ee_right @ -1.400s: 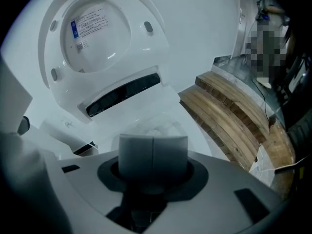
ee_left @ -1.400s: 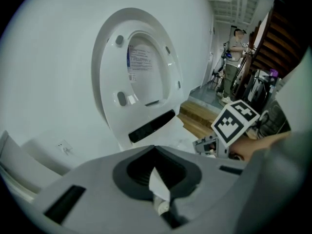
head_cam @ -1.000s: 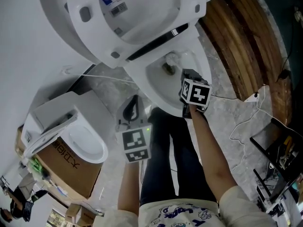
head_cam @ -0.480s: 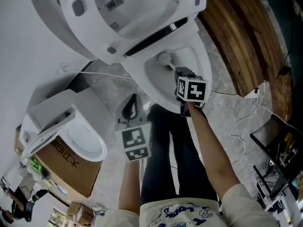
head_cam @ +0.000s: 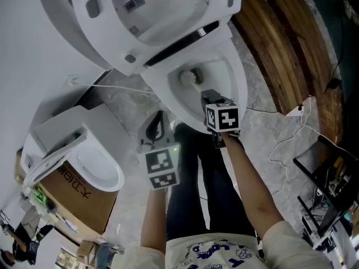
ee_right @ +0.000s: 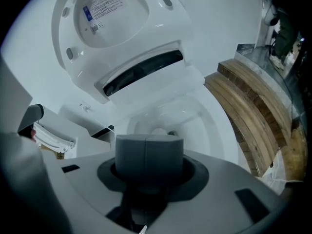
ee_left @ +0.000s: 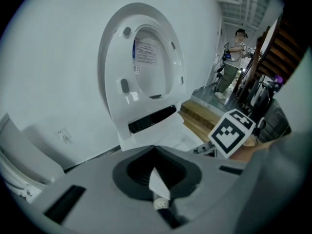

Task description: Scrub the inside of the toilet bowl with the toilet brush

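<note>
The white toilet bowl (head_cam: 235, 83) stands with its lid and seat (head_cam: 162, 15) raised. The toilet brush (head_cam: 188, 76) has its pale head down inside the bowl, on the left side. My right gripper (head_cam: 210, 98) hangs over the bowl's front rim, shut on the brush handle. In the right gripper view its two grey pads (ee_right: 131, 152) press together above the bowl (ee_right: 214, 126), with the brush head (ee_right: 158, 130) just beyond. My left gripper (head_cam: 159, 119) is held in front of the toilet, left of the bowl, shut and holding nothing.
A second white toilet (head_cam: 95, 164) rests on a cardboard box (head_cam: 78, 198) at the left. Curved wooden steps (head_cam: 291, 43) run along the right. A white cable (head_cam: 286, 150) trails over the marble floor. A person (ee_left: 234, 57) stands far off.
My right gripper has drawn back and to the left over the rim, and the brush head has swept leftward inside the bowl. The left gripper has stayed put.
</note>
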{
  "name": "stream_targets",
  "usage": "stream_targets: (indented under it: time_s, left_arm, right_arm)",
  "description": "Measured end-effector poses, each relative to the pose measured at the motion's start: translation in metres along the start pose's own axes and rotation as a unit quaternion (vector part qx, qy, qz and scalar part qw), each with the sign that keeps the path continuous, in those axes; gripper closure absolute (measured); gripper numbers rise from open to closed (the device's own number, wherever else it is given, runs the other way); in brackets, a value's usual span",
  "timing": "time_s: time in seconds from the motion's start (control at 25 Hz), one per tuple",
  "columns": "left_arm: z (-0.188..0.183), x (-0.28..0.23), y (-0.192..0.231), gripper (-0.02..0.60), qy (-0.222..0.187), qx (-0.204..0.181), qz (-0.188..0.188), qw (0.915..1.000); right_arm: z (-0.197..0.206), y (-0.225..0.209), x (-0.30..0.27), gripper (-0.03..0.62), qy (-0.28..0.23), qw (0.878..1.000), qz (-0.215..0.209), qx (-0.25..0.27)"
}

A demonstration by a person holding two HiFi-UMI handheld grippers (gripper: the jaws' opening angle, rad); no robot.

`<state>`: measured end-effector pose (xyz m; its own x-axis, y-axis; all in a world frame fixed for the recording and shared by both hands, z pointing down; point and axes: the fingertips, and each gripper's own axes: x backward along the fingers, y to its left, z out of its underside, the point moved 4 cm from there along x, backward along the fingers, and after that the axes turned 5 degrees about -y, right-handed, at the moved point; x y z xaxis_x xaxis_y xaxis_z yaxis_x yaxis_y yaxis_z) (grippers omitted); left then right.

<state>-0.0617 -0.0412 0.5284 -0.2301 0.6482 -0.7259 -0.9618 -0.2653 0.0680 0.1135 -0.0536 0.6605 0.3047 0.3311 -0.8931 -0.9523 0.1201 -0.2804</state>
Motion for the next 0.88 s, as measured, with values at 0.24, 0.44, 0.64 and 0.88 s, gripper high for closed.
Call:
stream_targets:
  time_s: [0.24,0.44,0.64,0.88]
  left_arm:
    - [0.004,0.002,-0.005,0.58,0.003,0.0,0.006,1.0]
    - [0.006,0.006,-0.005,0.58,0.004,0.004,0.004,1.0]
    - [0.006,0.01,-0.005,0.58,0.002,0.004,0.003,1.0]
    - [0.006,0.013,-0.001,0.58,0.0,0.004,0.001,1.0]
  right_arm:
    - [0.025,0.002,0.008,0.428,0.025,0.998,-0.013,0.059]
    - [0.049,-0.006,0.016,0.428,0.058,0.996,-0.012,0.065]
    - [0.068,-0.017,0.025,0.428,0.081,0.992,-0.003,0.099]
    - [0.077,-0.039,0.039,0.428,0.112,0.98,0.023,0.16]
